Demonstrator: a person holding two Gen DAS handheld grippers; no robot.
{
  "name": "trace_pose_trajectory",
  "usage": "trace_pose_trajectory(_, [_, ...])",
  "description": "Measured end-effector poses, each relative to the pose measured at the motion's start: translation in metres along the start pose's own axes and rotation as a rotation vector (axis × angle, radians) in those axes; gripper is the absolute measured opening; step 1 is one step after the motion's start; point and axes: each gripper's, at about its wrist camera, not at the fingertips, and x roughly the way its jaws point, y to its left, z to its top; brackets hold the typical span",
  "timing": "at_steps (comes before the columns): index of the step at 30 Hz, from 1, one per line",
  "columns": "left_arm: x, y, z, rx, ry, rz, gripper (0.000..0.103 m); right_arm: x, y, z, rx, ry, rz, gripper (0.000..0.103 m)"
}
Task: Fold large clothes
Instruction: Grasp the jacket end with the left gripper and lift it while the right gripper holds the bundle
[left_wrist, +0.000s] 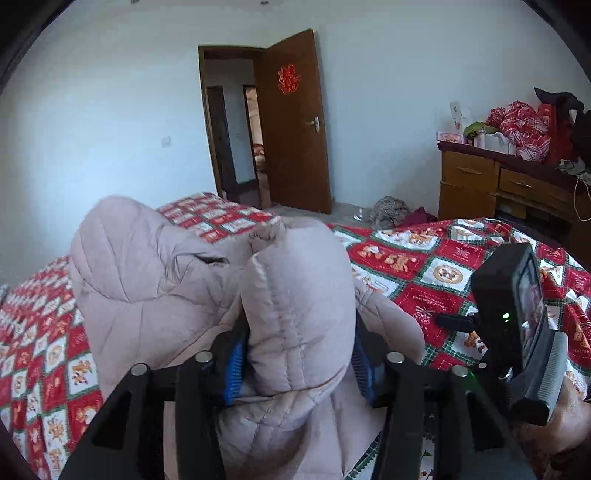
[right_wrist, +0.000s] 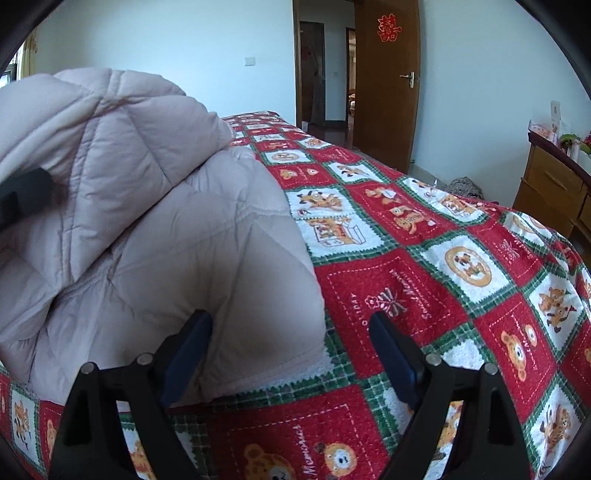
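Pale pink quilted padded jacket (left_wrist: 155, 280): heaped on red checked cartoon-print bedspread (right_wrist: 424, 266).
Left gripper (left_wrist: 299, 363): fingers partly apart, jacket fold bulging between.
Right gripper (right_wrist: 291, 354): fingers wide, holding nothing.

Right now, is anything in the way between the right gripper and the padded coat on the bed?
Nothing visible. The right gripper stands open at the padded coat, whose near corner already lies between its jaws on the patterned bedspread.

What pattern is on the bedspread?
Red, white and green patchwork squares with cartoon animals on the bedspread, clearest in the right wrist view.
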Motion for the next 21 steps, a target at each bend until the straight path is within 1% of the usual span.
trace_pose_trajectory(1, [-0.014, -0.002, 0.003, 0.003, -0.053, 0.026, 0.082, 0.001, 0.001, 0.0, -0.004, -0.002, -0.002, 0.089])
trace_pose_trajectory(2, [-0.03, -0.001, 0.004, -0.007, -0.12, 0.067, 0.097, 0.002, 0.001, 0.0, -0.008, -0.003, -0.004, 0.089])
trace_pose_trajectory(3, [-0.047, 0.004, 0.005, -0.03, -0.187, 0.121, 0.099, 0.003, 0.002, 0.0, -0.013, -0.005, -0.005, 0.089])
trace_pose_trajectory(4, [-0.066, 0.014, 0.005, -0.073, -0.254, 0.159, 0.099, 0.005, 0.002, 0.0, -0.016, -0.005, -0.005, 0.089])
trace_pose_trajectory(5, [-0.079, 0.025, 0.003, -0.114, -0.299, 0.185, 0.099, 0.005, 0.003, -0.001, -0.018, -0.005, -0.006, 0.089])
trace_pose_trajectory(6, [-0.096, 0.042, -0.003, -0.177, -0.36, 0.272, 0.099, 0.006, 0.003, -0.001, -0.02, -0.006, -0.008, 0.089])
trace_pose_trajectory(7, [-0.106, 0.062, -0.01, -0.248, -0.399, 0.364, 0.102, 0.006, 0.004, -0.002, -0.022, -0.007, -0.008, 0.089])
trace_pose_trajectory(8, [-0.109, 0.09, -0.022, -0.348, -0.398, 0.437, 0.102, 0.006, 0.004, -0.002, -0.023, -0.009, -0.008, 0.089])
trace_pose_trajectory(9, [-0.102, 0.118, -0.032, -0.449, -0.346, 0.485, 0.102, 0.005, 0.005, -0.002, -0.024, -0.011, -0.009, 0.089])
trace_pose_trajectory(10, [-0.092, 0.143, -0.042, -0.536, -0.284, 0.487, 0.102, 0.005, 0.005, -0.001, -0.023, -0.012, -0.008, 0.089])
trace_pose_trajectory(11, [-0.077, 0.169, -0.054, -0.627, -0.22, 0.449, 0.102, 0.004, 0.006, -0.001, -0.022, -0.014, -0.005, 0.089])
trace_pose_trajectory(12, [-0.058, 0.189, -0.067, -0.695, -0.165, 0.422, 0.102, 0.001, 0.006, 0.0, -0.017, -0.021, -0.001, 0.089])
trace_pose_trajectory(13, [-0.041, 0.2, -0.073, -0.709, -0.105, 0.394, 0.102, -0.003, 0.005, 0.002, -0.006, -0.039, 0.006, 0.089])
trace_pose_trajectory(14, [-0.026, 0.205, -0.076, -0.701, -0.048, 0.375, 0.102, -0.009, 0.004, 0.003, 0.006, -0.058, 0.011, 0.089])
trace_pose_trajectory(15, [-0.009, 0.203, -0.076, -0.667, 0.004, 0.354, 0.102, -0.016, 0.001, 0.006, 0.022, -0.085, 0.018, 0.089])
trace_pose_trajectory(17, [0.013, 0.181, -0.068, -0.569, 0.033, 0.292, 0.102, -0.033, -0.006, 0.013, 0.062, -0.153, 0.034, 0.089])
trace_pose_trajectory(21, [0.029, 0.127, -0.037, -0.295, 0.03, 0.254, 0.102, -0.072, -0.025, 0.036, 0.15, -0.303, 0.078, 0.089])
